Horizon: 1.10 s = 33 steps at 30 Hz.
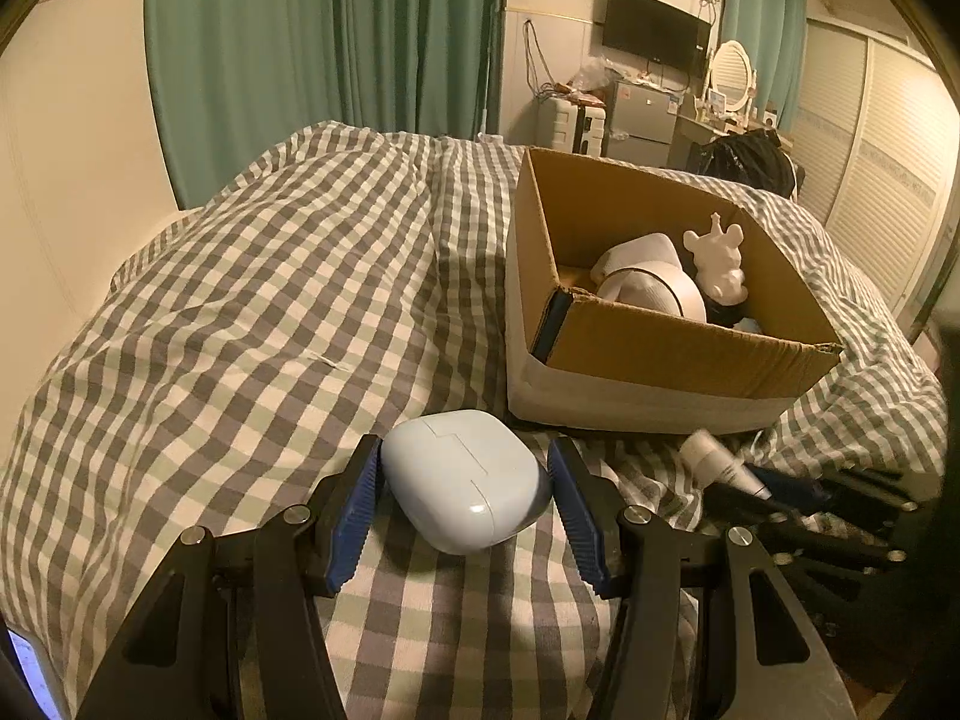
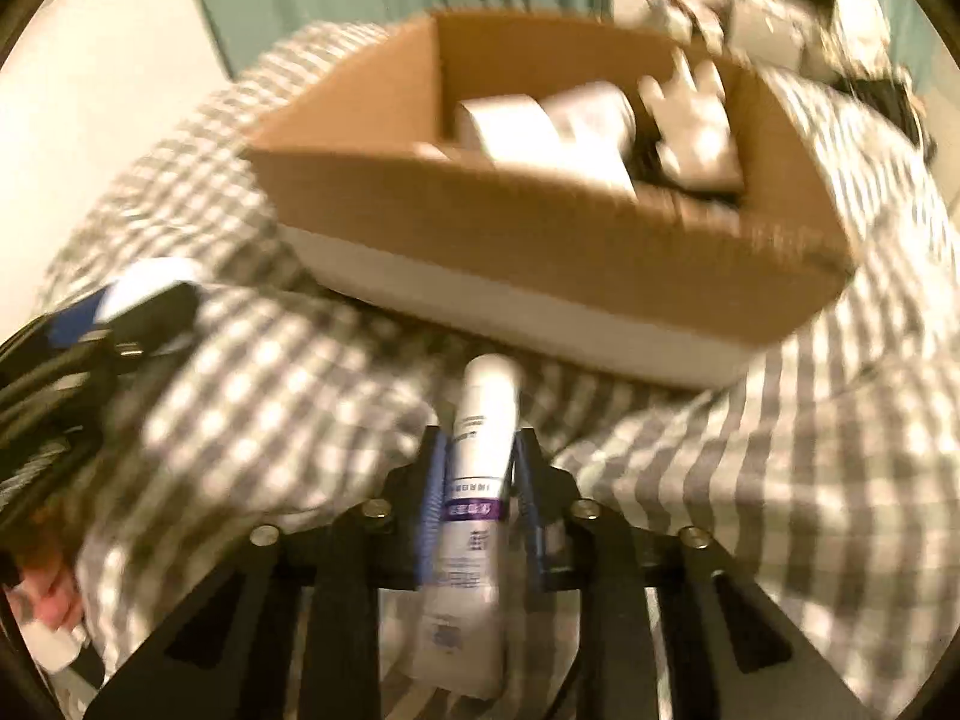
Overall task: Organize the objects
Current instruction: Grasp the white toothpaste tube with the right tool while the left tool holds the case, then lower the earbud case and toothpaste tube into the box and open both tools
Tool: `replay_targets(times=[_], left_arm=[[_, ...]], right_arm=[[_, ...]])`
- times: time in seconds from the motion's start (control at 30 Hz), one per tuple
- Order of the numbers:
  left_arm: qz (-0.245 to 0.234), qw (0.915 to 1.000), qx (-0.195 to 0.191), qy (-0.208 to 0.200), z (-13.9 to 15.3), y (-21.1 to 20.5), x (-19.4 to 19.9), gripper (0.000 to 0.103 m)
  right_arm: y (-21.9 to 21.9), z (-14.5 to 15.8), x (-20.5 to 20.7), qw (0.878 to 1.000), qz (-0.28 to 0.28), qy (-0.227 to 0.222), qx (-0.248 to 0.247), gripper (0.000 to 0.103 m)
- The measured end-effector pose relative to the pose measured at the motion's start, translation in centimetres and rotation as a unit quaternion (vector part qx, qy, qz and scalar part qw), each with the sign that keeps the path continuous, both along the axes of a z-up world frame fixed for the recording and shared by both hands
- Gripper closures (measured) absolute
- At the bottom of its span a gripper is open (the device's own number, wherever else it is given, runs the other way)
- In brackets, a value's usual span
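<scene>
A pale blue rounded case [image 1: 465, 477] lies on the checked bedcover between the open fingers of my left gripper [image 1: 465, 462]; the left pad [image 1: 354, 516] is close to it, the right pad stands apart. My right gripper [image 2: 480, 456] is shut on a white tube with a purple label [image 2: 480, 468], held above the bed in front of the cardboard box [image 2: 540, 228]. The tube [image 1: 720, 462] and right gripper also show at the right of the left wrist view. The box [image 1: 660, 354] holds a white cap [image 1: 654, 288] and a white figurine [image 1: 717, 258].
The grey and white checked bedcover [image 1: 270, 300] covers the whole bed. Green curtains [image 1: 324, 36] hang behind it. A TV, small fridge and dresser with a mirror stand at the far wall. The right wrist view is motion blurred.
</scene>
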State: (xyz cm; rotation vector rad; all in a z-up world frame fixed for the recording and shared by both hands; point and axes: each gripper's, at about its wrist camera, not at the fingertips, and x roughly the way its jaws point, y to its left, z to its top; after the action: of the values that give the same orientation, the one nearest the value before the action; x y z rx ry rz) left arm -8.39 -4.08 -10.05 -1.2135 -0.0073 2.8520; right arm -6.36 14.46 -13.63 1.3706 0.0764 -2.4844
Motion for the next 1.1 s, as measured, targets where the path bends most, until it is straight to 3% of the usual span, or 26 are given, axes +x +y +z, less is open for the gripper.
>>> replay_targets(times=[0.3,0.47,0.73,0.93,1.1], left_arm=[[-0.013,0.9999,0.000,0.008,2.3,0.8,-0.4,0.046],[-0.041,0.9984,0.038,0.006,4.7,1.8,-3.2,0.046],[-0.063,0.9962,0.044,0.043,7.7,4.4,-8.7,0.046],[-0.087,0.9947,0.026,0.048,6.3,6.4,-13.5,0.046],[-0.119,0.9920,0.009,0.042,3.9,7.6,-15.3,0.046]], right_arm=[[1.3,4.6,0.7,0.997,0.012,0.069,-0.038,0.082],[2.4,8.7,-1.2,0.993,0.011,0.110,-0.052,0.082],[5.0,12.4,-7.2,0.987,0.000,0.151,-0.061,0.082],[6.4,11.7,-12.1,0.988,-0.004,0.137,-0.078,0.082],[6.5,8.9,-15.9,0.990,-0.005,0.111,-0.082,0.082]])
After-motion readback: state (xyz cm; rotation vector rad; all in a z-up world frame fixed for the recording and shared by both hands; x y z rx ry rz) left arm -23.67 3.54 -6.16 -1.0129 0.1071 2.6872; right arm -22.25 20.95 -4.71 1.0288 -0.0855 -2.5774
